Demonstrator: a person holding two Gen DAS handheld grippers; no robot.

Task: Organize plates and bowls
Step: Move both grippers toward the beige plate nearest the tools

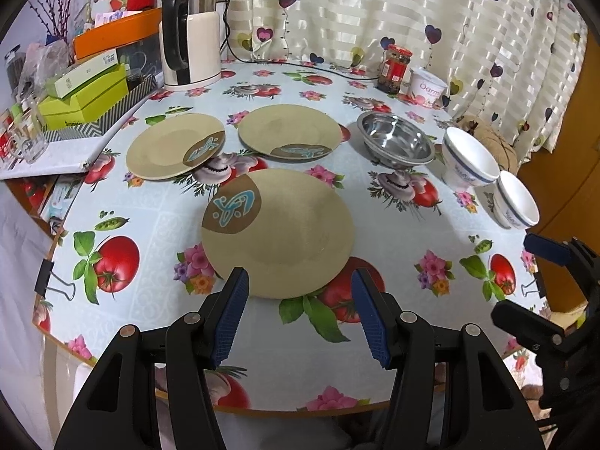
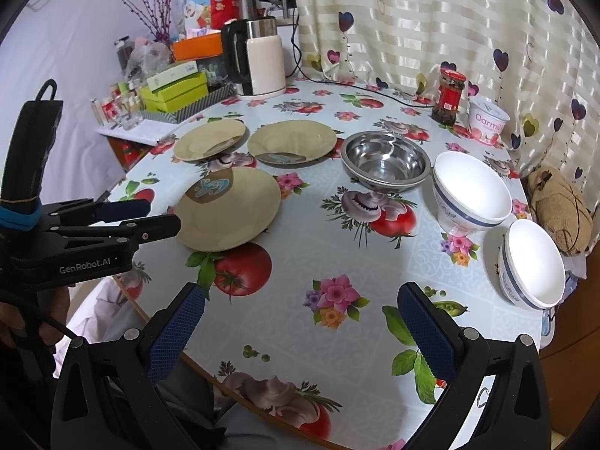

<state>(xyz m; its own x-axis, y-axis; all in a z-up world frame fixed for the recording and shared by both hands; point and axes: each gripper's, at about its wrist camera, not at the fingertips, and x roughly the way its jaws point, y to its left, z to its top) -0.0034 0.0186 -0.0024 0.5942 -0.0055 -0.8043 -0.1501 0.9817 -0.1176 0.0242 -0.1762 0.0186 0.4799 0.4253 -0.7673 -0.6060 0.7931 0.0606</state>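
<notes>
Three tan plates with brown-and-blue emblems lie on the flowered table: a near one (image 1: pixel 279 230) (image 2: pixel 228 208), a far left one (image 1: pixel 174 146) (image 2: pixel 210 143) and a far middle one (image 1: pixel 288 135) (image 2: pixel 291 141). A steel bowl (image 1: pixel 395 143) (image 2: pixel 386 161) stands to their right. Two white bowls with blue bands, a farther one (image 1: pixel 468 159) (image 2: pixel 470 195) and a nearer one (image 1: pixel 515 200) (image 2: pixel 532 264), stand at the right edge. My left gripper (image 1: pixel 300 285) (image 2: pixel 163 215) is open, empty, just short of the near plate. My right gripper (image 2: pixel 302 313) (image 1: pixel 549 251) is open and empty over the table's front.
An electric kettle (image 1: pixel 189 39) (image 2: pixel 258 62), stacked boxes (image 1: pixel 84 95) and glasses (image 1: pixel 22 135) crowd the back left. A red-lidded jar (image 1: pixel 393 69) (image 2: pixel 450 95), a yogurt tub (image 1: pixel 427 86) (image 2: pixel 487 120) and a twine ball (image 2: pixel 560 208) stand at the right by the curtain.
</notes>
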